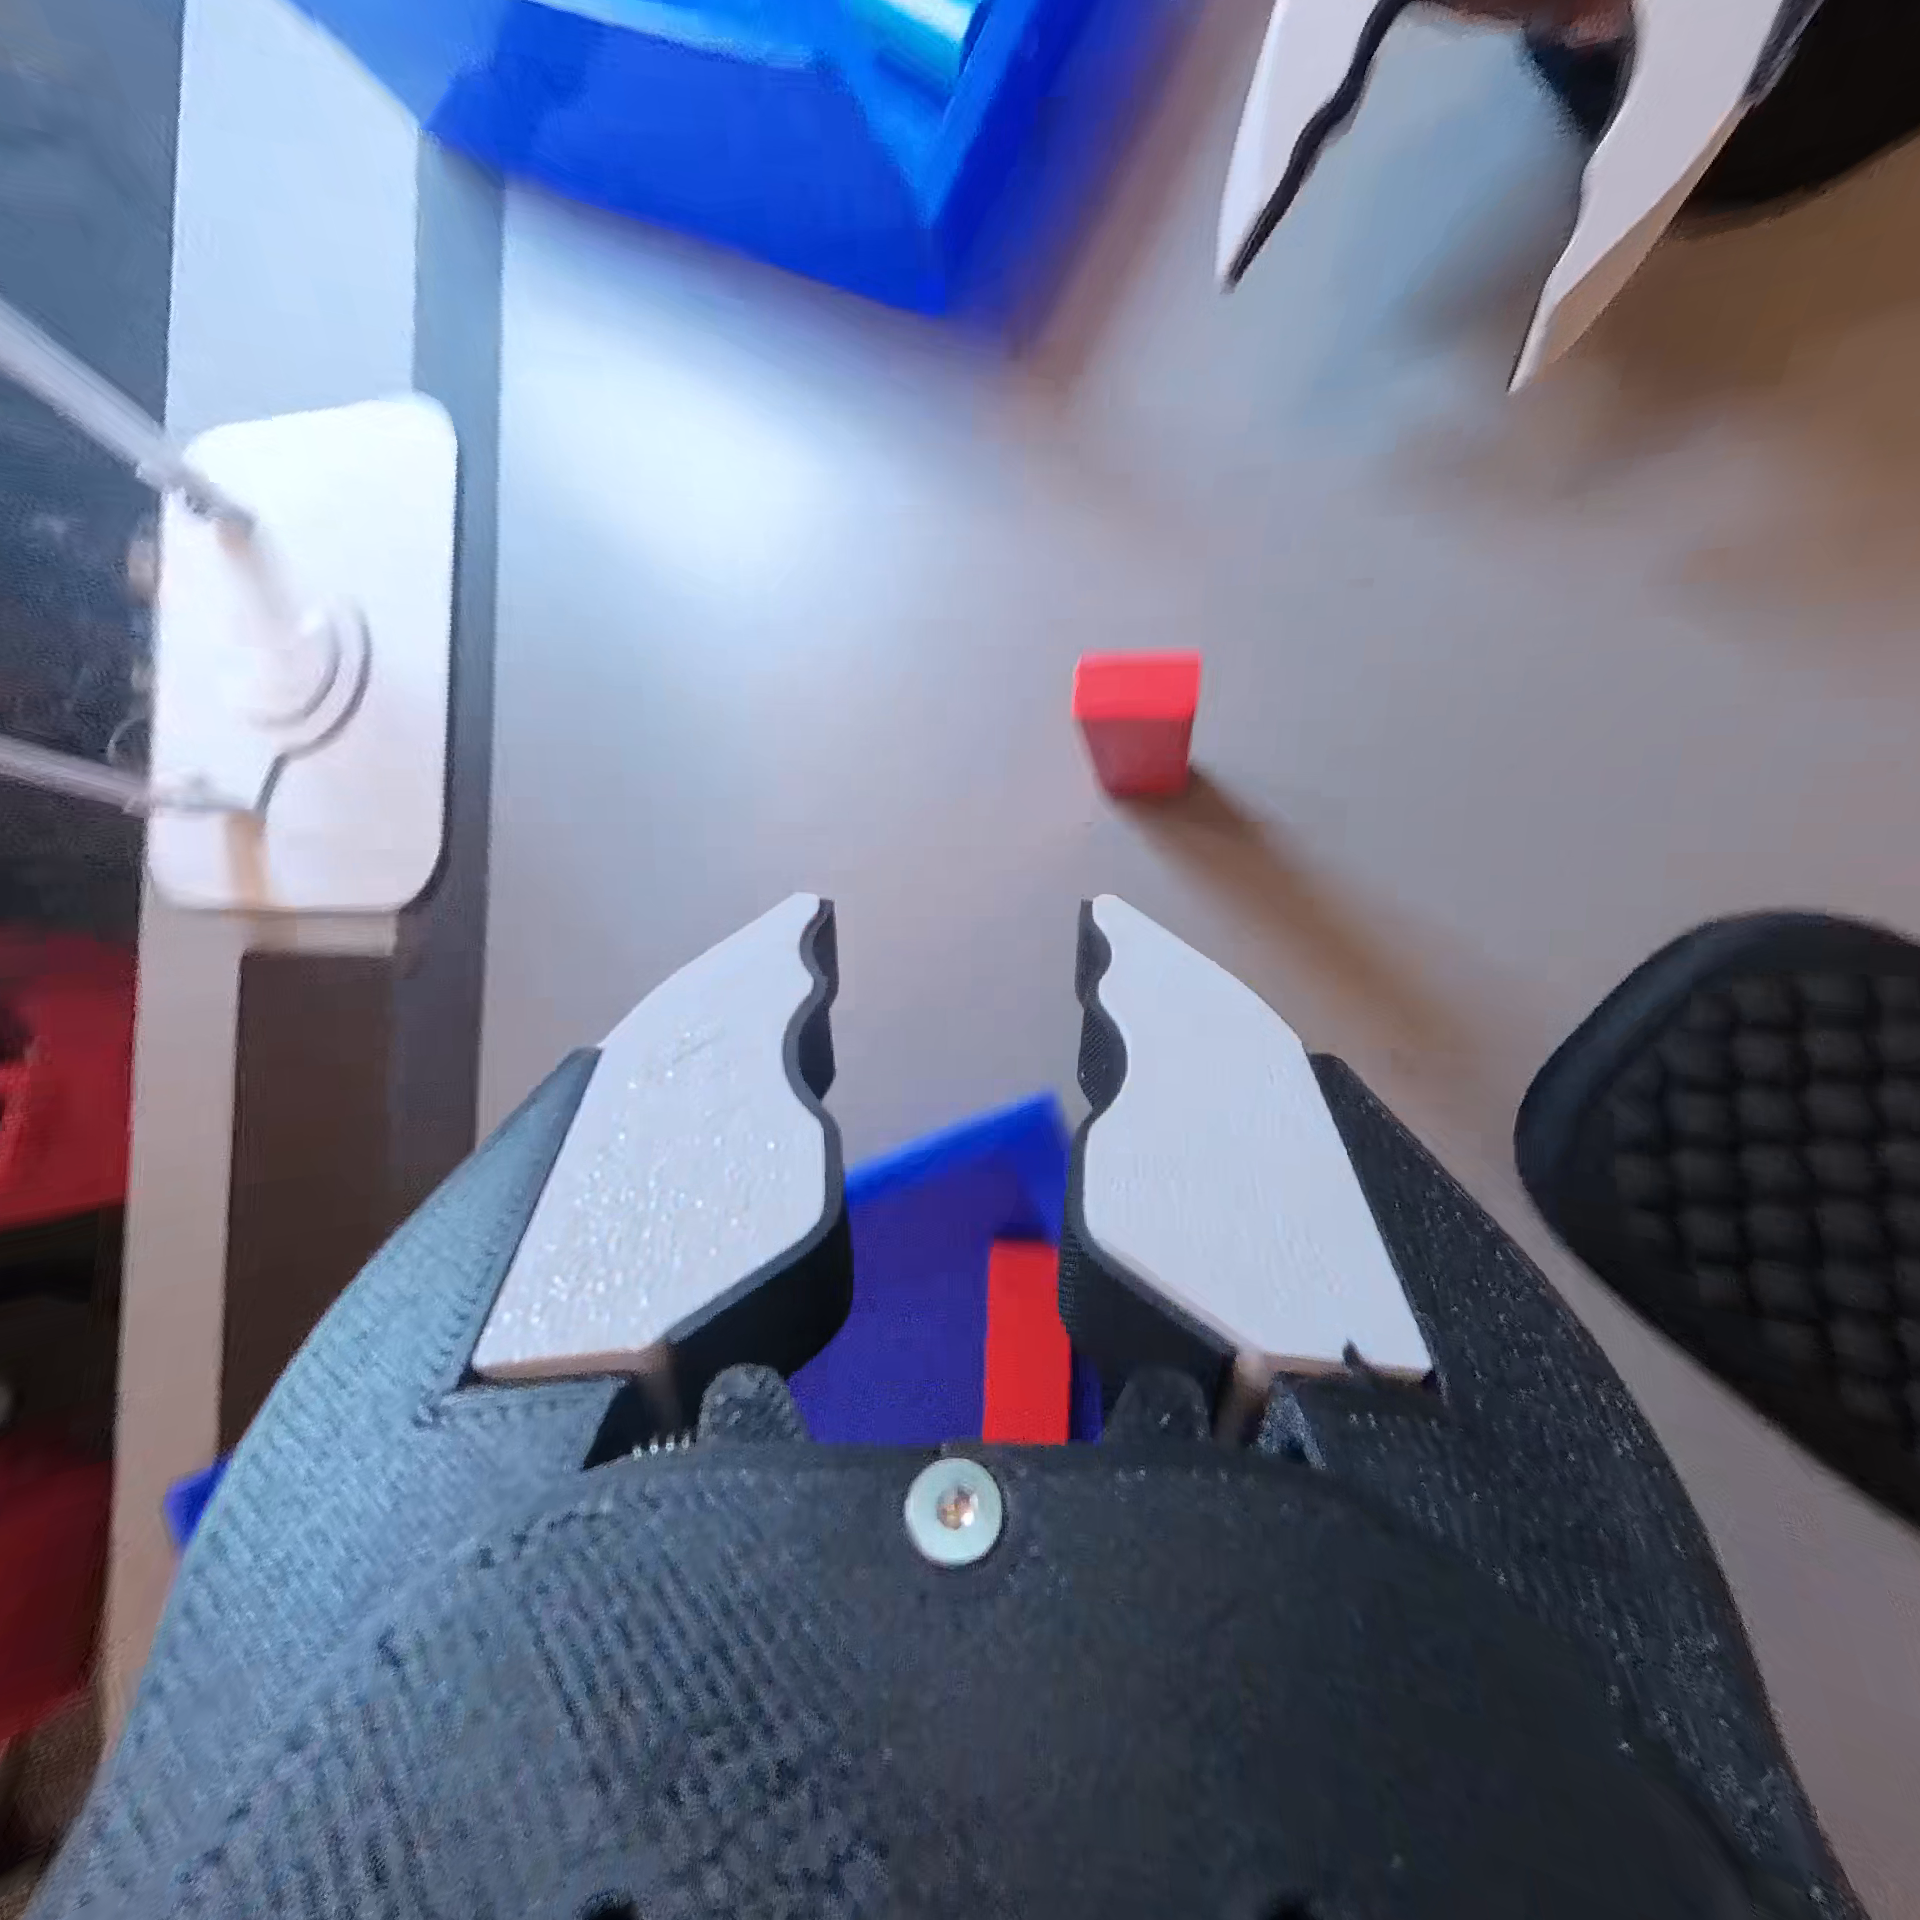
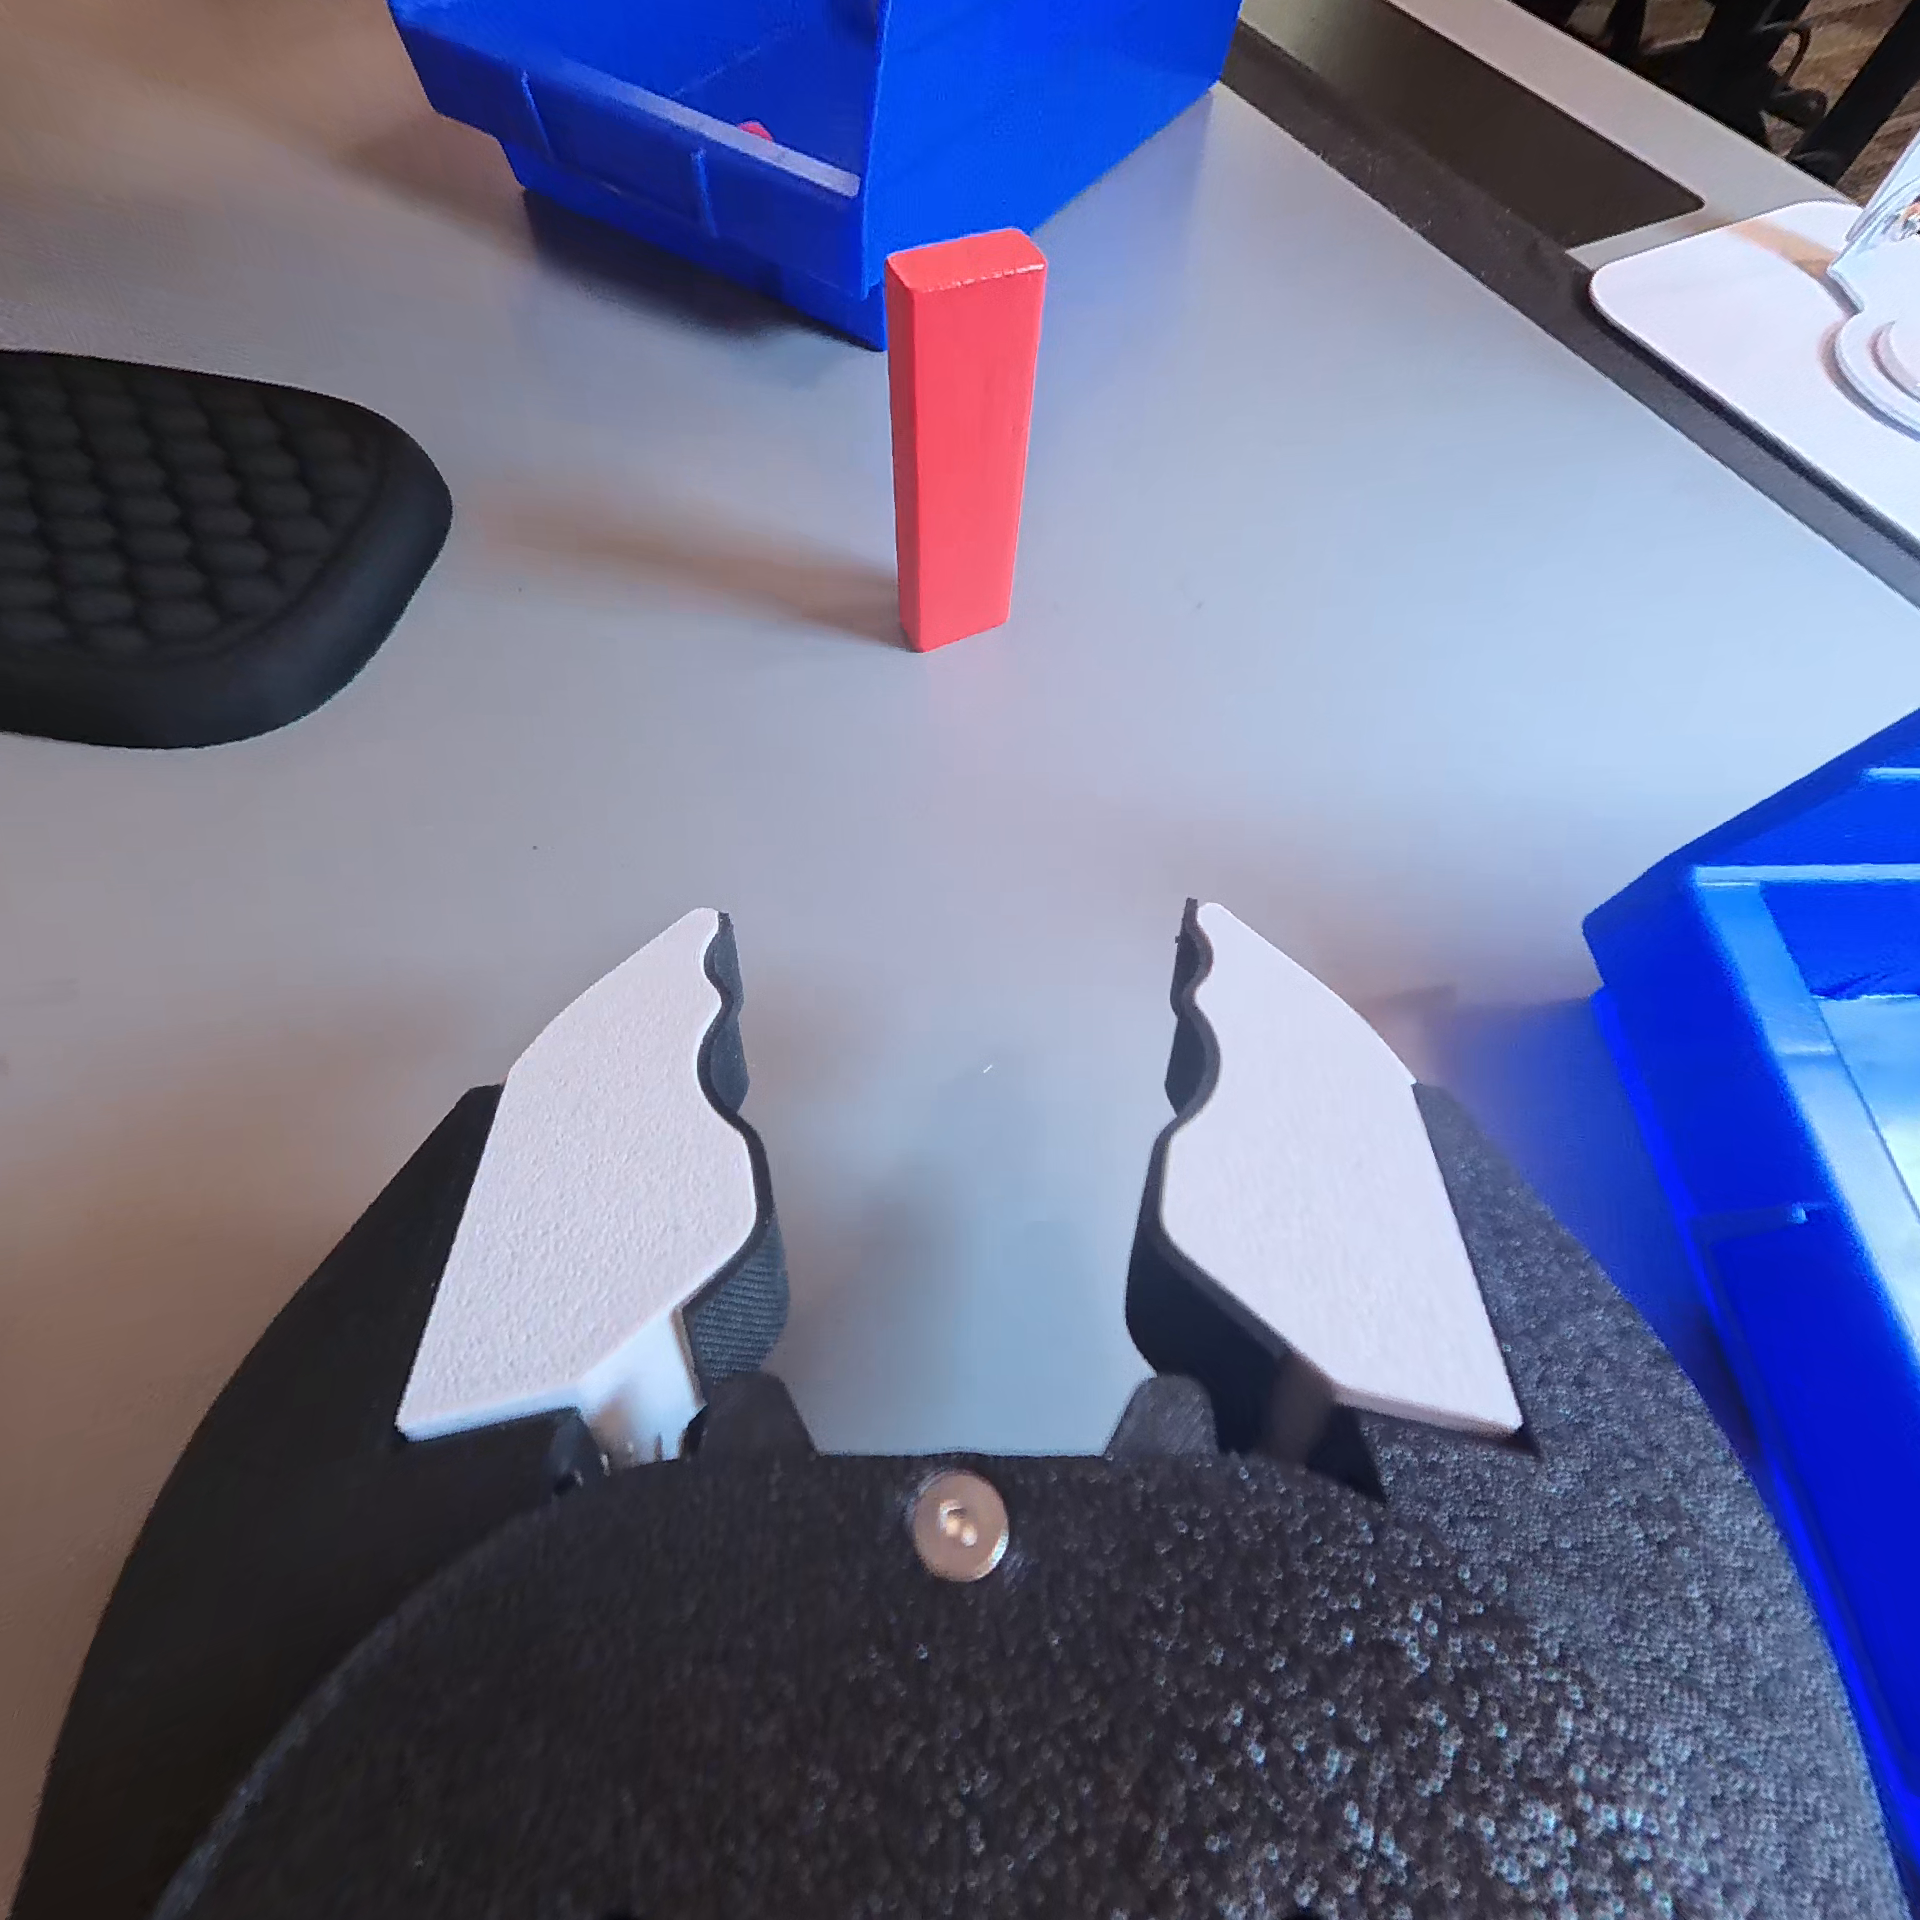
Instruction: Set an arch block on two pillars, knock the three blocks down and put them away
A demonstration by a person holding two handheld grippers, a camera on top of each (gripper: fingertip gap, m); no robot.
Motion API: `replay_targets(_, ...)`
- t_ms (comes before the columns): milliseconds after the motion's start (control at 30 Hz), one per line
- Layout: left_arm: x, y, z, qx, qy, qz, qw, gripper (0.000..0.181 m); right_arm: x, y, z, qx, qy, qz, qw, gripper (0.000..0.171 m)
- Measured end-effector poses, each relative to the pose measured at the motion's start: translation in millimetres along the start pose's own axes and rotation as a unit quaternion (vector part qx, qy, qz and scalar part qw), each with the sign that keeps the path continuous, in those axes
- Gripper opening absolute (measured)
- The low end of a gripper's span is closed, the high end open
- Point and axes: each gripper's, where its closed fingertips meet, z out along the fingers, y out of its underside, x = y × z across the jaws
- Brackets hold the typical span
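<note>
A red pillar block (image 2: 966, 436) stands upright alone on the grey table; the left wrist view shows it from above (image 1: 1138, 722). My left gripper (image 1: 956, 914) is open and empty, held over a blue bin (image 1: 935, 1320) with another red block (image 1: 1023, 1340) lying in it. That bin stands just behind the pillar in the right wrist view (image 2: 987, 94). My right gripper (image 2: 956, 920) is open and empty, low over the table, a short way in front of the pillar. It also shows at the top right of the left wrist view (image 1: 1382, 312). No arch block is visible.
A second blue bin (image 2: 1787, 1143) sits to the right of my right gripper; it shows at the top of the left wrist view (image 1: 748, 135). A black textured pad (image 2: 177, 551) lies on the left. A white pad (image 2: 1756, 332) lies by the table's edge. Left tips to right tips: about 20 cm.
</note>
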Motion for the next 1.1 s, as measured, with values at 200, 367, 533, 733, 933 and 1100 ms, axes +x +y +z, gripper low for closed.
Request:
replay_targets(200, -11.8, 131.4, -10.8, -0.204, -0.005, -0.049, 0.978, 0.042, -2.0, 0.5, 1.8, -0.002, -0.004, -0.001, 1.0, 0.08)
replay_targets(367, 6.0, 199.8, 13.8, -0.291, 0.041, -0.063, 0.954, 0.045, -2.2, 3.4, 4.7, -0.008, -0.006, 0.001, 1.0, 0.08)
replay_targets(533, 19.2, 213.1, 25.8, -0.333, 0.079, -0.059, 0.938, 0.048, -0.2, 3.6, 4.1, -0.006, -0.005, 0.007, 1.0, 0.08)
replay_targets(733, 24.9, 213.4, 23.8, -0.336, 0.097, -0.056, 0.935, 0.032, -1.9, 1.3, 2.8, -0.001, -0.005, 0.003, 1.0, 0.08)
replay_targets(933, -7.0, 126.2, -23.9, -0.085, -0.032, -0.079, 0.993, 0.032, -7.2, -31.3, -5.0, 0.063, -0.003, -0.009, 0.998, 0.078)
replay_targets(1100, 43.4, 17.2, -29.5, 0.144, -0.042, -0.037, 0.988, 0.032, -33.6, -88.2, -19.6, 0.134, -0.034, -0.031, 0.99, 0.074)
